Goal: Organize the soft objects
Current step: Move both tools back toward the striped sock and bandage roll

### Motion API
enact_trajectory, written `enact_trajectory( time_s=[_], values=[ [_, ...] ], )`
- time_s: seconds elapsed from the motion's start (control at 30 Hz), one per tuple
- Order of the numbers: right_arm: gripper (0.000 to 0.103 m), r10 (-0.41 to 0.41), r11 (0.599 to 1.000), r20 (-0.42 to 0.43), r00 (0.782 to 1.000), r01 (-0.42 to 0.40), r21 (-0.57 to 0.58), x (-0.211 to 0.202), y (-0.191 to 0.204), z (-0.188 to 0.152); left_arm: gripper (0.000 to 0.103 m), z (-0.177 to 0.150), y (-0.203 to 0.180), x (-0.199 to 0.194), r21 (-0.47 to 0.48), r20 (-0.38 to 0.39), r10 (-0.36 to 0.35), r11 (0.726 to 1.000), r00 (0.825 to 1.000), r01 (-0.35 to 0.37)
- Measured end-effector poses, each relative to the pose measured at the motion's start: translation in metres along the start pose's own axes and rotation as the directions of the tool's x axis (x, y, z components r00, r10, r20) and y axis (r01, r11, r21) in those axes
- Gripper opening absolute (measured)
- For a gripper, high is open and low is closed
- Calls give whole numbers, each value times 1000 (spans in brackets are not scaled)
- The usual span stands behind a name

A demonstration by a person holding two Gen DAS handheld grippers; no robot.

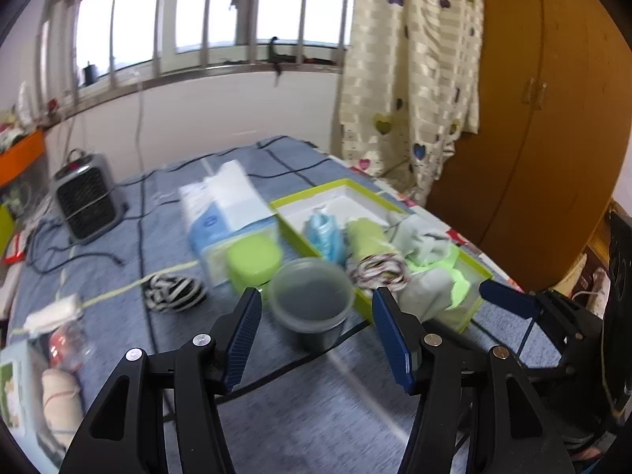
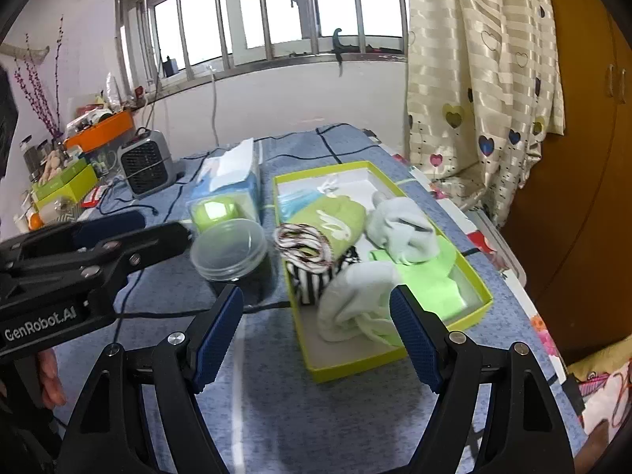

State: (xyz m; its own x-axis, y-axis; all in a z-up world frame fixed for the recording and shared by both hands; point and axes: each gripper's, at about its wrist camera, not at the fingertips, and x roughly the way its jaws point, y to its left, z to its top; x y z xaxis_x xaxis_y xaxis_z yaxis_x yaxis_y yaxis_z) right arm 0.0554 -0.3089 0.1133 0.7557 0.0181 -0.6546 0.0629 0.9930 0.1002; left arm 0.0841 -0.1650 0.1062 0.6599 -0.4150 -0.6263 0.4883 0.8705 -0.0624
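A lime-rimmed box (image 2: 476, 318) on the blue cloth holds several rolled socks: a pale one (image 2: 355, 300) at its near end, a green roll (image 2: 335, 221), a black-and-white striped one (image 2: 312, 278) and another pale one (image 2: 399, 229). A loose striped sock ball (image 1: 173, 292) lies on the cloth left of the box (image 1: 300, 243). My left gripper (image 1: 316, 328) is open and empty, just short of a clear tub (image 1: 312, 300). My right gripper (image 2: 316, 331) is open and empty before the box's near left corner. The left gripper (image 2: 154, 227) shows at the right wrist view's left.
A tissue pack (image 1: 225, 201) and a green-lidded jar (image 1: 252, 260) stand behind the tub. A small grey heater (image 1: 85, 197) and black cables (image 1: 79, 256) lie at the left. Rolled cloth and packets (image 1: 59, 391) crowd the near left. A curtain (image 2: 486, 79) and wardrobe stand right.
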Motion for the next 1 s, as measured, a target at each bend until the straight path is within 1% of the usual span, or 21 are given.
enact_trajectory(
  time_s=[0.2, 0.37, 0.47, 0.63, 0.73, 0.83, 1.0],
  values=[
    [77, 48, 998, 20, 999, -47, -30, -1, 18, 2, 58, -19, 30, -22, -64, 13, 50, 997, 999, -49],
    [77, 100, 994, 35, 994, -99, -45, 1, 36, 5, 58, -37, 54, -29, -106, -16, 107, 988, 994, -109],
    [77, 114, 991, 36, 993, -112, -67, 4, 49, 7, 58, -48, 72, -34, -139, -30, 140, 980, 990, -143],
    [77, 144, 986, 41, 989, -140, -89, 7, 65, 9, 58, -65, 102, -47, -185, -36, 192, 963, 981, -196],
    [77, 169, 981, 44, 985, -164, -101, 9, 75, 10, 58, -75, 119, -50, -209, -56, 234, 948, 971, -240],
    [77, 183, 977, 33, 983, -178, -120, 14, 84, 11, 58, -84, 135, -53, -240, -76, 255, 934, 964, -266],
    [77, 211, 965, 7, 978, -207, -164, 26, 103, 12, 58, -98, 157, -58, -266, -91, 292, 914, 952, -305]
  ],
)
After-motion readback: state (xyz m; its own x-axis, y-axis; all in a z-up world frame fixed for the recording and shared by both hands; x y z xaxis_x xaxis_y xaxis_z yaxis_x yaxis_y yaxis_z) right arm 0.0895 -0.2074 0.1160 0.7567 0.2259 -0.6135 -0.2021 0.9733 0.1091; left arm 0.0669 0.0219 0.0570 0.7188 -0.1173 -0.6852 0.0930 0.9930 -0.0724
